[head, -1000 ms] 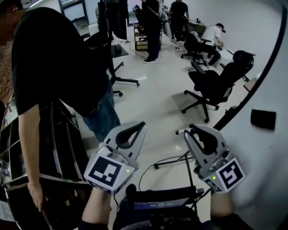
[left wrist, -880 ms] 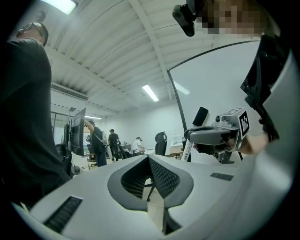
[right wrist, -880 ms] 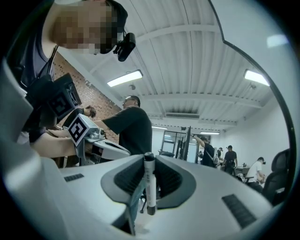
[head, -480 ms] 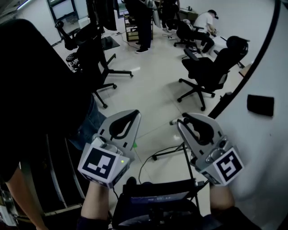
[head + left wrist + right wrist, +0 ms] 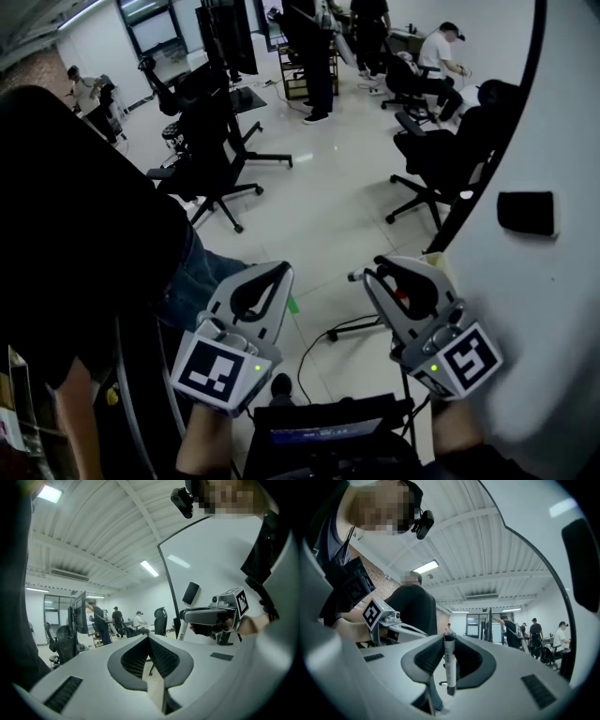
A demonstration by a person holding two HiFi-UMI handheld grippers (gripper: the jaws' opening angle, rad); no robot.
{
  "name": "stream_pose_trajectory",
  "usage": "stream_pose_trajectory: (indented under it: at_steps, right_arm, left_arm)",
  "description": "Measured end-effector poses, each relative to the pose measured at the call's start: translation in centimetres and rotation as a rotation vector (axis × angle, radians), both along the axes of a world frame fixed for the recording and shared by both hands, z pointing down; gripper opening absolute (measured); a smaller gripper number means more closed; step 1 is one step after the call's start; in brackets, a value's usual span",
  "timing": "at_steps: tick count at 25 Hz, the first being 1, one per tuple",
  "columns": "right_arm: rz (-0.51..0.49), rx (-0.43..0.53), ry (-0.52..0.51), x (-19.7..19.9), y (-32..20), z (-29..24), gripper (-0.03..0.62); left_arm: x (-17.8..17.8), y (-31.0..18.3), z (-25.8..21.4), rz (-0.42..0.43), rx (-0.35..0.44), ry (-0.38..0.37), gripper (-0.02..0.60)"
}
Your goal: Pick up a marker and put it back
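In front of the person's body, above the pale floor (image 5: 328,206), the right claw (image 5: 384,272) is closed on a white marker (image 5: 449,667). The marker stands upright across the claw's tips in the right gripper view. The left claw (image 5: 279,272) hangs near it but apart, its tips together with nothing between them. To the right we see a white panel (image 5: 553,300), probably a whiteboard, carrying a black block (image 5: 525,212). Office chairs (image 5: 441,159) and several people stand farther off.
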State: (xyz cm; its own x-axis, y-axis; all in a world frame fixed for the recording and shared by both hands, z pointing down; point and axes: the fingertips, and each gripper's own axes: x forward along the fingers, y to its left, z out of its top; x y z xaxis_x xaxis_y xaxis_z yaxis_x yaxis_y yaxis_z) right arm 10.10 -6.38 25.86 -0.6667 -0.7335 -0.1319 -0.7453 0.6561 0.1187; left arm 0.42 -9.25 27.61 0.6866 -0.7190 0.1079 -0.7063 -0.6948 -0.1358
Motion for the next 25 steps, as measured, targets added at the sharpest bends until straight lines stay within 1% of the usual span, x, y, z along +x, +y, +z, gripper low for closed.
stream_pose_trajectory:
  at_steps: [3,5,9,12,16,21,25]
  right_arm:
    - [-0.024,-0.001,-0.008,0.1,0.7,0.1,0.086]
    - [-0.041,-0.009,-0.003,0.0,1.3,0.0,0.086]
    - [-0.043,-0.021,0.013,0.0,1.4,0.1,0.086]
    - [-0.022,-0.029,0.019,-0.2,1.2,0.6,0.086]
    - [0.014,-0.040,0.038,-1.5,0.9,1.2,0.086]
    - [0.045,-0.088,0.089,-4.1,0.9,2.2,0.086]
    - [0.064,-0.075,0.125,-6.6,0.6,2.2,0.086]
  left_arm:
    - [-0.2,1.5,0.6,-0.033,-0.022,-0.015,-0.005]
    - [-0.5,2.0,0.5,-0.054,-0.035,-0.013,-0.005]
    - [-0.9,2.0,0.6,-0.065,-0.044,-0.009,-0.005]
    - [-1.8,1.8,1.2,-0.061,-0.055,-0.001,-0.005]
    - [-3.9,1.0,1.9,-0.042,-0.065,0.016,-0.005]
    - [-6.5,-0.1,2.3,-0.005,-0.071,0.062,-0.005]
    - [-9.0,-0.8,3.1,0.007,-0.086,0.093,-0.005]
